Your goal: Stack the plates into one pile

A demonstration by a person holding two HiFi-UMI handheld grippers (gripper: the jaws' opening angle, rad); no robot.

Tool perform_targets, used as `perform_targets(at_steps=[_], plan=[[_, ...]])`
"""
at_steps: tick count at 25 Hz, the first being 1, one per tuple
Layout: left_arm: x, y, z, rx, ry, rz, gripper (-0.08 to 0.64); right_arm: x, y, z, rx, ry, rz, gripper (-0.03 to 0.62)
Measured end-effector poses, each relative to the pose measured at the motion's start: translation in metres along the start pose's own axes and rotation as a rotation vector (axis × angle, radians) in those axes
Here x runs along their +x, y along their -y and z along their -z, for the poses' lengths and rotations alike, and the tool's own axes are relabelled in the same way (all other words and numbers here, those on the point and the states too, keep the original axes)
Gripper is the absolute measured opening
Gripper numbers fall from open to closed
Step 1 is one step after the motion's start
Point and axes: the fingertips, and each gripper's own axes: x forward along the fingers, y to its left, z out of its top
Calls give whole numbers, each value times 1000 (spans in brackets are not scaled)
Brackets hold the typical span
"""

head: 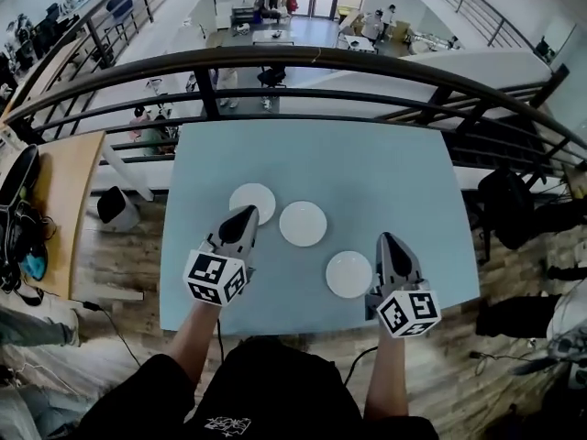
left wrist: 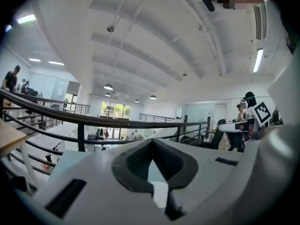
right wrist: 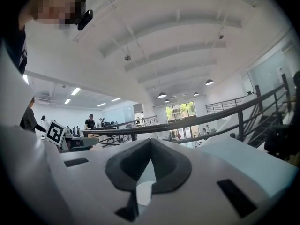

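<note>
Three white plates lie apart on the light blue table (head: pixel 385 168): a left plate (head: pixel 255 196), a middle plate (head: pixel 303 224) and a right plate (head: pixel 347 274) nearest the front. My left gripper (head: pixel 248 212) is shut, and its tip overlaps the near edge of the left plate. My right gripper (head: pixel 386 238) is shut too, just right of the right plate. In the left gripper view the left gripper (left wrist: pixel 151 142) shows its jaws meeting with nothing between them. The right gripper (right wrist: pixel 150 140) looks the same in its own view. I cannot tell whether either gripper touches a plate.
A black curved railing (head: pixel 303 58) runs just beyond the table's far edge, with a drop to a lower floor behind it. A wooden table (head: pixel 64 191) stands at the left, and a dark bag (head: pixel 506 204) sits on the floor at the right.
</note>
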Motion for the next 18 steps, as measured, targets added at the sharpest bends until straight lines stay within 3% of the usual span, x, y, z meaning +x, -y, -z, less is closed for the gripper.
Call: perform_targets(at_steps=[6,13,18], plan=[[21,3,33,-41,-75,64,8,7,15,30,38,-91,57,6],[24,21,83,-154,-194,122,8,27,8,70,69,-225,-28,6],[30,44,115,-187,-263,133,8,35,17,106,126,-300,-65,6]])
